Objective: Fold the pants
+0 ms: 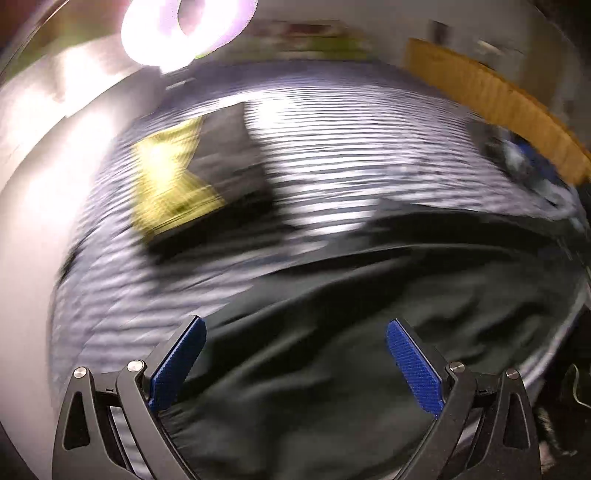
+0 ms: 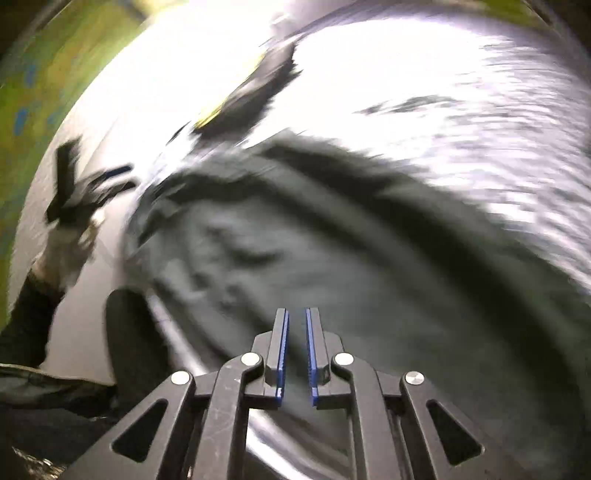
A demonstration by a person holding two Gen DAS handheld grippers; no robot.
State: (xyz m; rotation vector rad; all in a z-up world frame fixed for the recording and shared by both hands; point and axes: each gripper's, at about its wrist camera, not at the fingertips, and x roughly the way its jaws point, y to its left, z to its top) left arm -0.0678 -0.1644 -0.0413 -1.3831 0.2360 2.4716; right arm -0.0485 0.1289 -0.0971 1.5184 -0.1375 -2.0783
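My left gripper (image 1: pixel 295 328) gapes wide above the dark pants (image 1: pixel 332 369); my right gripper (image 2: pixel 296 321), narrowly parted, holds nothing over them.

Left gripper (image 1: pixel 295 328) hangs over the dark pants (image 1: pixel 332 332), blue pads (image 1: pixel 413 369) spread wide with nothing between them. The pants lie rumpled across a striped grey-and-white cover (image 1: pixel 314 147), all smeared by motion blur. Beyond: a yellow cloth (image 1: pixel 166 184), and a ring light (image 1: pixel 184 29) glaring at the top.

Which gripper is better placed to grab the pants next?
Left, probably. The left gripper hangs wide open right over the pants; the right gripper is only slightly parted. Both views are blurred.
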